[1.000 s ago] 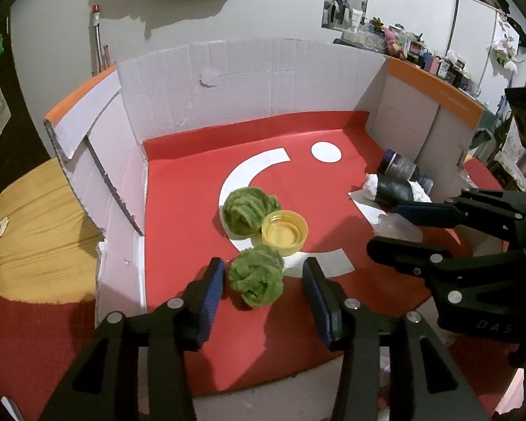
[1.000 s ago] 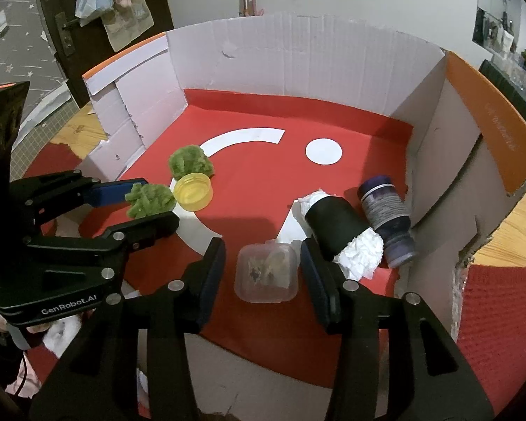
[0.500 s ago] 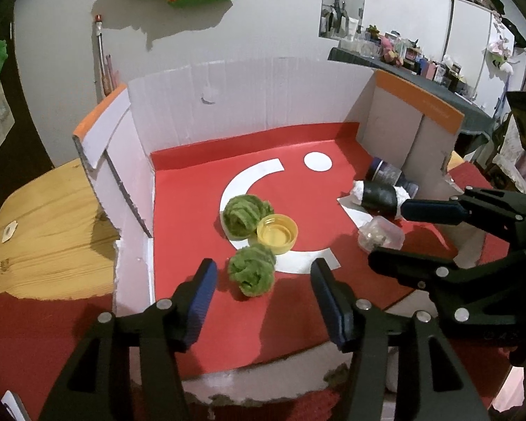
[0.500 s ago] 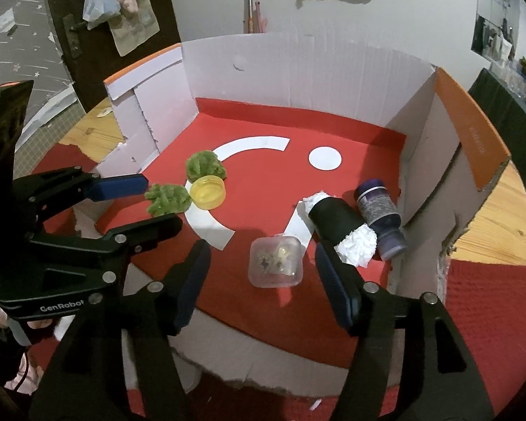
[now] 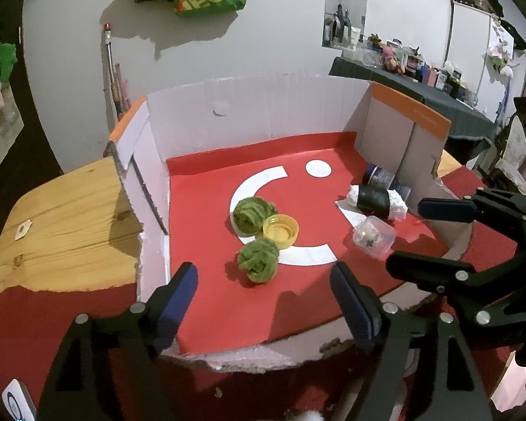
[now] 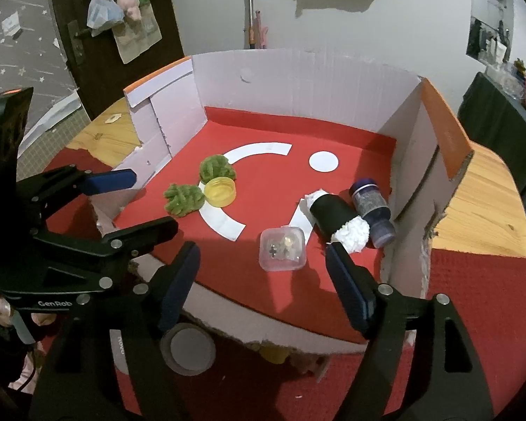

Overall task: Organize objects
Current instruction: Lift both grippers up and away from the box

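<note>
A cardboard box point(image 5: 249, 112) point(image 6: 298, 80) with a red floor holds two green yarn balls point(image 5: 258, 259) point(image 5: 253, 210), a yellow cap point(image 5: 280, 231) point(image 6: 220, 192), a clear plastic container point(image 5: 374, 235) point(image 6: 282, 249), a black roll with white stuffing point(image 5: 374, 197) point(image 6: 335, 218) and a dark blue bottle point(image 5: 382, 177) point(image 6: 371, 207). The near yarn ball also shows in the right wrist view point(image 6: 183, 199). My left gripper point(image 5: 263, 303) is open and empty above the box's front edge. My right gripper point(image 6: 263, 280) is open and empty, in front of the clear container.
The box sits on a wooden table point(image 5: 63, 217) with a red cloth point(image 6: 480, 301). A roll of tape point(image 6: 187, 351) lies in front of the box under the right gripper. Box walls rise on three sides.
Both grippers have pulled back and up from the box, and their jaws have spread wider. The yarn ball and clear container stay on the red floor.
</note>
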The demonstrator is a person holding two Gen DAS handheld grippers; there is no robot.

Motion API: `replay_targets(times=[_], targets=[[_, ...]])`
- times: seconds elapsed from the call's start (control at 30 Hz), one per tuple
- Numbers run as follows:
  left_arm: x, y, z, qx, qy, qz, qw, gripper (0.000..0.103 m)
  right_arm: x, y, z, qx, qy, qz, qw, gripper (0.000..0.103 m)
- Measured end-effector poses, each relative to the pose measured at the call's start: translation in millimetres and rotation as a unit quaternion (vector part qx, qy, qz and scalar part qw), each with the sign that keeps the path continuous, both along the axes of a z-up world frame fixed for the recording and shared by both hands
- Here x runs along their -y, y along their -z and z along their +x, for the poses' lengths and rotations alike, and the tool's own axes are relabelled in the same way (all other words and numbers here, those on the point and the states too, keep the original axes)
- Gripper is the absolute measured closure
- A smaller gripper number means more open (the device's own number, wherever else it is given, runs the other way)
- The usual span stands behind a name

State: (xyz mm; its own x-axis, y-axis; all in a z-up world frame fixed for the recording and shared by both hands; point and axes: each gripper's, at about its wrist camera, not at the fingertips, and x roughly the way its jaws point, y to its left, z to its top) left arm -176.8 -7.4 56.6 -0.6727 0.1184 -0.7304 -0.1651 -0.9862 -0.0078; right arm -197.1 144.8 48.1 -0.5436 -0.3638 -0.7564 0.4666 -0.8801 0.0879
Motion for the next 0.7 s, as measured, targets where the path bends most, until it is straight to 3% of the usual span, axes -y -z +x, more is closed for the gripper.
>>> replay_targets(times=[0.7], targets=[[9.8, -8.1, 24.4, -0.004, -0.02, 0.01, 0.9997, 0.003, -8.5, -10.3, 26.7, -0.006, 0.006, -0.022, 1.0, 0.009]])
